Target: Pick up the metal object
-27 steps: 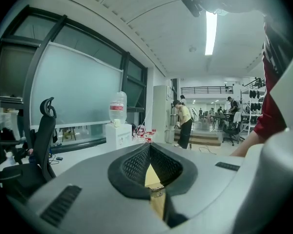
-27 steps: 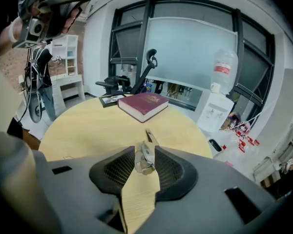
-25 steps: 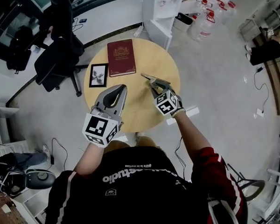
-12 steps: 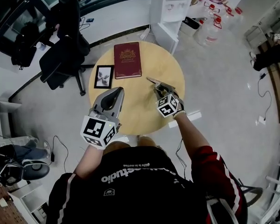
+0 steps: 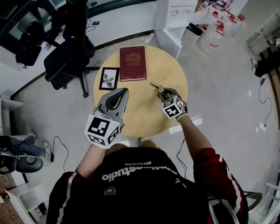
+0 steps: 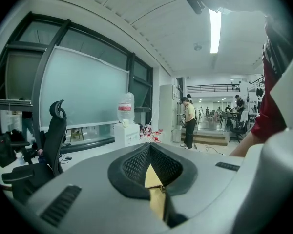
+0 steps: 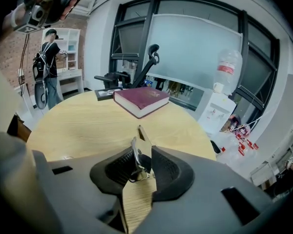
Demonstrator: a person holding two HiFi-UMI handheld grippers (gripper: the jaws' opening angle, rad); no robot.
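A thin metal object (image 5: 156, 86), like small tongs, lies at the right side of the round wooden table (image 5: 140, 113). My right gripper (image 5: 162, 93) is down at the table with the metal object (image 7: 136, 155) between its jaws. Those jaws are closing, and both pads appear to touch the metal; its flat tip sticks out ahead toward the book. My left gripper (image 5: 122, 91) hovers over the table's near left side, shut and empty. In the left gripper view, the left gripper (image 6: 149, 152) shows only a sliver of table between its pads.
A dark red book (image 5: 133, 63) lies at the table's far side, with a small black photo frame (image 5: 109, 78) to its left. A black office chair (image 5: 67, 59) stands off the far left of the table. A white water dispenser (image 5: 175, 6) stands beyond it.
The right gripper has edged forward along the metal object, which now sits deeper between its jaws. The head camera has shifted, so the table sits slightly further right and lower in view.
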